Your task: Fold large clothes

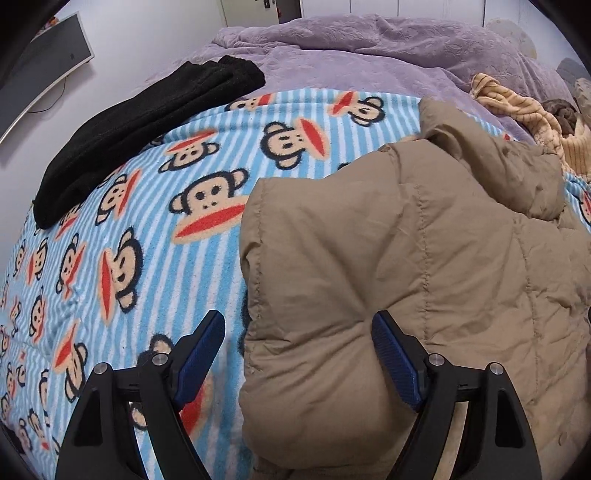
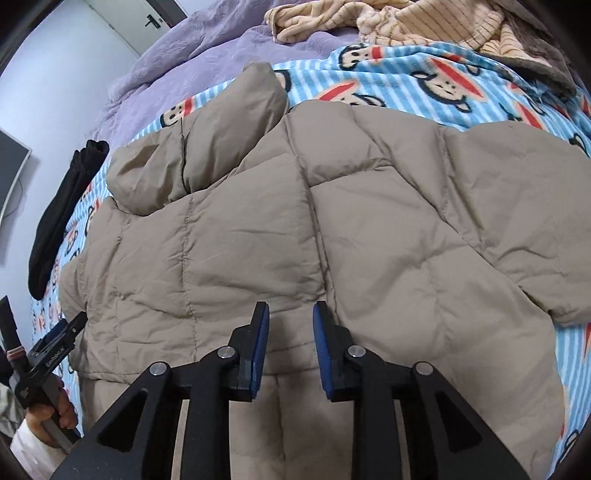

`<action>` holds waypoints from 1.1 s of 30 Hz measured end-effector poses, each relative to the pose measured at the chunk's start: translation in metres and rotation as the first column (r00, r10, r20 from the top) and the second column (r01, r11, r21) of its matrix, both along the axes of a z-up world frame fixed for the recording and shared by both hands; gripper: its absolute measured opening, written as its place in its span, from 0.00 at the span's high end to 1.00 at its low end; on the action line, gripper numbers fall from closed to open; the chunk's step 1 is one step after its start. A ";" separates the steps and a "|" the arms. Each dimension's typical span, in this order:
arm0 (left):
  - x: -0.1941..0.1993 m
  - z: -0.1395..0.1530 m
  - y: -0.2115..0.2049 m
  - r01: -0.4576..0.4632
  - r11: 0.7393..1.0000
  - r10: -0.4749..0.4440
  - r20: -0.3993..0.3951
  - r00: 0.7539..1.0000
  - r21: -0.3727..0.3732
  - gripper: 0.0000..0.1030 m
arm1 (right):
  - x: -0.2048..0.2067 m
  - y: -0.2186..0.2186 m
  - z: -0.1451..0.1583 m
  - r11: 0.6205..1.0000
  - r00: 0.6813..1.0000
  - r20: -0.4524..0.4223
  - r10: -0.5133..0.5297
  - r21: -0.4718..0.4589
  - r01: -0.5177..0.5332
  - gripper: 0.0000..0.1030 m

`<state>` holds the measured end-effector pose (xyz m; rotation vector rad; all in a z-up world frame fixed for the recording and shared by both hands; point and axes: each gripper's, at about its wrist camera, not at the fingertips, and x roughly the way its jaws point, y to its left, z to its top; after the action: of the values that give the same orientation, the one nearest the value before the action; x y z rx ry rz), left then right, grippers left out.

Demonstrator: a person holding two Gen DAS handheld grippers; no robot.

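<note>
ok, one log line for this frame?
stage: pre-grasp | left tongs: open, at puffer jacket edge | right tongs: open, over jacket | jacket: on monkey-print blanket

Tan quilted jacket; blue-white striped monkey-print blanket; purple quilt; black garment; cream striped cloth

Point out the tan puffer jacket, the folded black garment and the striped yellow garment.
tan puffer jacket (image 2: pixel 258 229): right wrist view, on the quilted back panel.
folded black garment (image 1: pixel 147 125): left wrist view, on its middle.
striped yellow garment (image 2: pixel 406 18): right wrist view, on its crumpled ribbed fabric.
</note>
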<state>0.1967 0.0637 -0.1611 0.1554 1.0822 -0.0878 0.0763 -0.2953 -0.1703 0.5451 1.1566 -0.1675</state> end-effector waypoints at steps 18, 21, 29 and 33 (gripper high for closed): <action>-0.102 0.039 -0.152 0.247 0.967 -0.252 -0.077 0.965 -0.070 0.19 | -0.165 -0.124 0.014 0.923 0.936 0.000 -0.352 0.168 0.347 0.25; -0.115 0.042 -0.175 0.259 0.964 -0.263 -0.071 0.962 -0.057 0.00 | -0.187 -0.147 0.014 0.899 0.912 0.013 -0.409 0.179 0.401 0.09; -0.137 0.045 -0.225 0.319 0.947 -0.322 -0.075 0.944 -0.043 0.00 | -0.219 -0.197 0.011 0.868 0.881 0.020 -0.472 0.181 0.462 0.09; -0.140 0.044 -0.245 0.322 0.944 -0.327 -0.087 0.941 -0.063 0.00 | -0.231 -0.229 0.007 0.833 0.847 0.037 -0.530 0.211 0.512 0.09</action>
<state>0.0569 -0.1815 -0.1175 0.2885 1.1426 -0.4225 -0.1546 -0.5244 -0.1630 1.0312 0.9120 -0.4999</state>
